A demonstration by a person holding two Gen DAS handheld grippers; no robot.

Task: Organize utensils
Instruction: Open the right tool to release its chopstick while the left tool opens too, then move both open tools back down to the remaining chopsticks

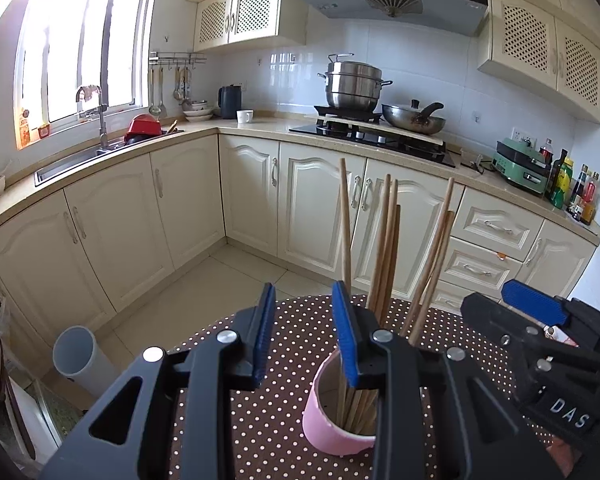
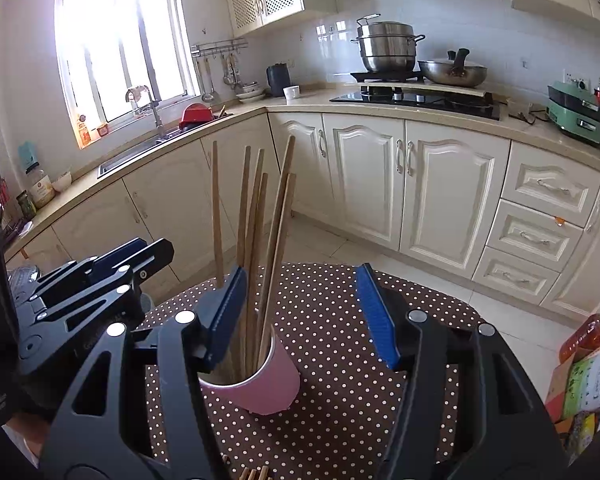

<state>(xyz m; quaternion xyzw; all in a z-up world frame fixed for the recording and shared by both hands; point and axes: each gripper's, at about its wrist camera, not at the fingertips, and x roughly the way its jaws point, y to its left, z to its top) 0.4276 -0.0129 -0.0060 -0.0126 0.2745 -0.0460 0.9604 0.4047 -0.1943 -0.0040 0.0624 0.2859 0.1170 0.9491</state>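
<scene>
A pink cup stands on the brown polka-dot tablecloth with several wooden chopsticks upright in it. My left gripper is open with nothing between its blue pads; the cup sits just behind its right finger. My right gripper is open wide. The cup and chopsticks stand close to its left pad, and neither pad presses on them. Each gripper shows at the edge of the other's view. More chopstick ends peek in at the bottom of the right wrist view.
Food packets and an orange bottle lie at the table's right edge. A grey cylindrical bin stands on the floor to the left. Cream kitchen cabinets and the stove counter lie beyond the table.
</scene>
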